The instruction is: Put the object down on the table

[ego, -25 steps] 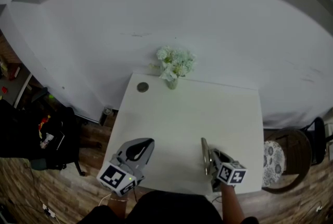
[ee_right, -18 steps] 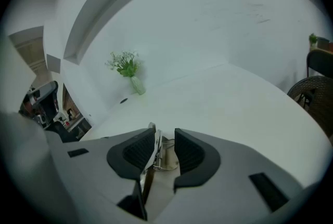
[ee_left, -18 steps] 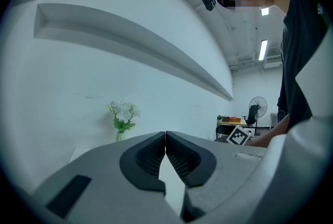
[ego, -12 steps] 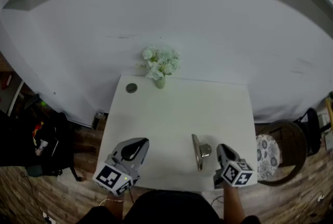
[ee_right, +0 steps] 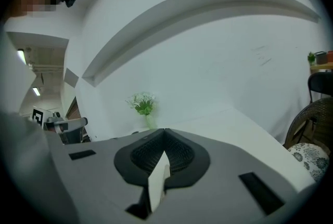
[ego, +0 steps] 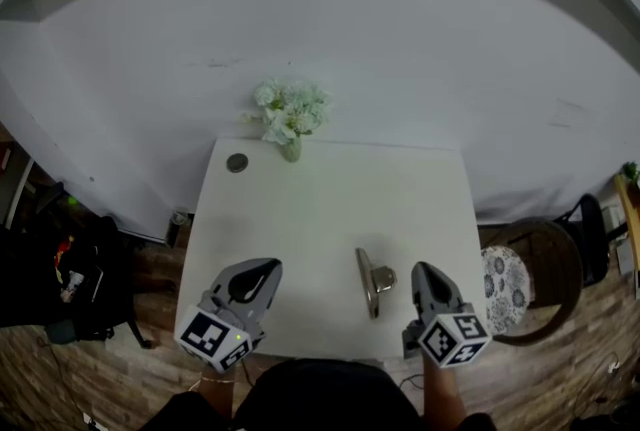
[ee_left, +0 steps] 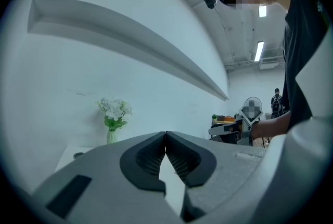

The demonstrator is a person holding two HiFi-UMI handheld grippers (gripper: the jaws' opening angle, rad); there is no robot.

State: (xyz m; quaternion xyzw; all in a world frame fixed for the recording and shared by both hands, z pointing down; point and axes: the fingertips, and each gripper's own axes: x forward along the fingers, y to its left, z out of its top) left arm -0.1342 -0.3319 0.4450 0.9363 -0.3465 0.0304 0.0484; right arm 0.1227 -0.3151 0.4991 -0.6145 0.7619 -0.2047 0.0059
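On table: clip (ego: 370,281), flat metal with a dull silver sheen, a long narrow bar with a short folded tab on its right side. It lies loose near the front edge, between my two grippers and nearer the right one, touching neither.
Table (ego: 330,209): square, smooth matte white top.
Left gripper (ego: 270,266): grey plastic shell, my ribbed dark pads pressed together, nothing in them.
Right gripper (ego: 420,268): same grey shell, my pads closed tip to tip, empty, near the clip.
Markers: black-and-white square patterns on the cube (ego: 214,339) behind my left fingers.
Far edge: white flowers (ego: 289,107) with green leaves in a small pale vase; round dark disc (ego: 237,162) to their left.
Right of table: woven wicker chair (ego: 540,269).
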